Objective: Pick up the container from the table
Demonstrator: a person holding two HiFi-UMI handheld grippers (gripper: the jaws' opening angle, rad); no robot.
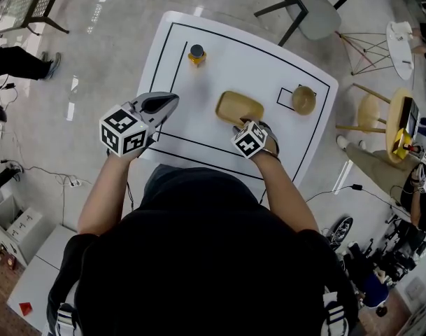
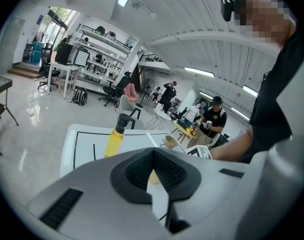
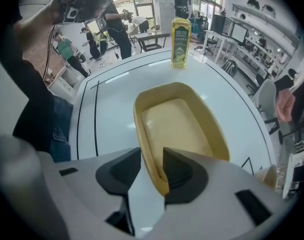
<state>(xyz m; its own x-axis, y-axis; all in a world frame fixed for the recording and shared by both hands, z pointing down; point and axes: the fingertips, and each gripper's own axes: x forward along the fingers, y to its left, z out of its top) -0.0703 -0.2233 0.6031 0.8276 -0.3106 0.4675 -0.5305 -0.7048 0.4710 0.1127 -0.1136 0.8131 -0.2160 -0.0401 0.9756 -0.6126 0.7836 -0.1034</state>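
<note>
On the white table [image 1: 268,68], my right gripper [image 3: 152,165] straddled the container's [image 3: 177,124] rim, unclenched, for lifting; my left gripper [image 2: 152,153] waited clenched, empty.

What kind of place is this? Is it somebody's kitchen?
Probably not a kitchen. It looks like a big lab or workshop. There are long shelves above desks with monitors, rolling office chairs, and a white table marked with black lines.

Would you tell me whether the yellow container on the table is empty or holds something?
Empty: the yellow container shows only its bare inner floor in the right gripper view.
</note>
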